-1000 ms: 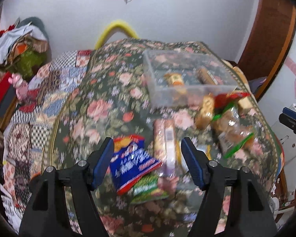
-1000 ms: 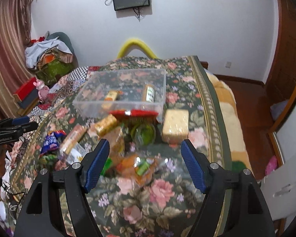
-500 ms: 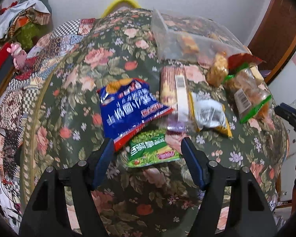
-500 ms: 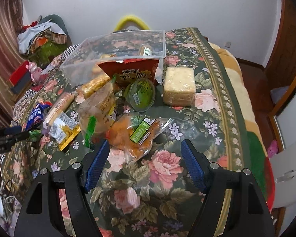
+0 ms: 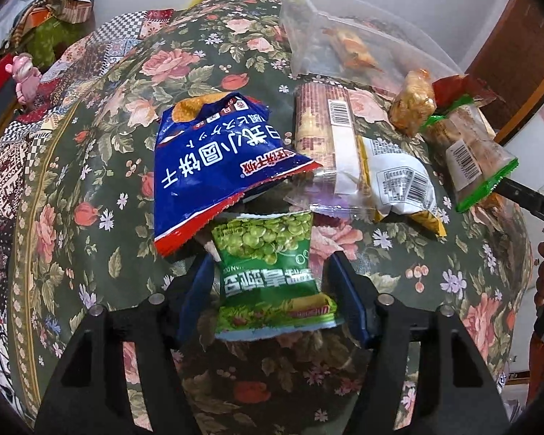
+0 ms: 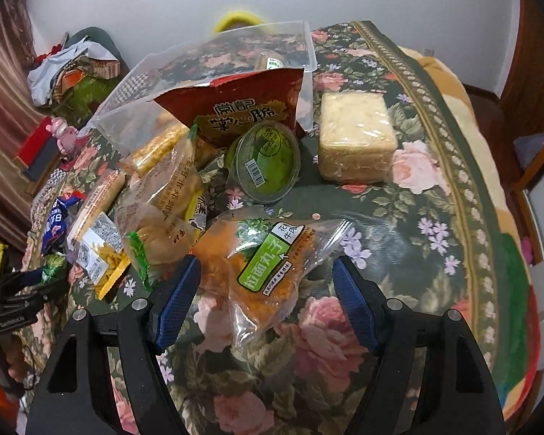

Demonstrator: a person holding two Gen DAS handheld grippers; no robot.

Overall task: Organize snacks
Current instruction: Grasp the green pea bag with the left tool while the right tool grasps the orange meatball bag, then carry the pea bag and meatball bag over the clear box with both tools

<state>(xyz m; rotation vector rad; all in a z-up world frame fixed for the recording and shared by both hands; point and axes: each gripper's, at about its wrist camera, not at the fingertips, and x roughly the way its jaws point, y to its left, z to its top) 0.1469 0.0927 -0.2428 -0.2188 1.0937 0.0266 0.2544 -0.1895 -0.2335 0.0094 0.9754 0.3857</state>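
The left tool (image 5: 270, 295) straddles the green pea packet (image 5: 272, 272), which lies flat on the floral bedspread (image 5: 90, 181) directly ahead at twelve o'clock. The packet's long axis runs six to twelve, in line with the fingers, its printed top edge toward six and its far end tucked under the blue biscuit bag (image 5: 214, 166) at eleven. The jaws have just been narrowing with the packet between them, yet a sliver of gap shows beside each blue pad, so I judge them not yet pressing. The right tool (image 6: 266, 291) stands open, its jaws just widened, around the near end of the clear bag of orange noodle balls (image 6: 268, 264). That bag's long axis slants from seven to one, its sealed flap pointing toward one. The clear plastic bin (image 6: 308, 58), the likely destination, sits at twelve beyond the pile, behind the red packet (image 6: 243, 108) and the green tub (image 6: 268, 161). Each hand is nearest its own packet; a clean lift for the left likely means sliding the peas back toward six, out from under the blue bag.
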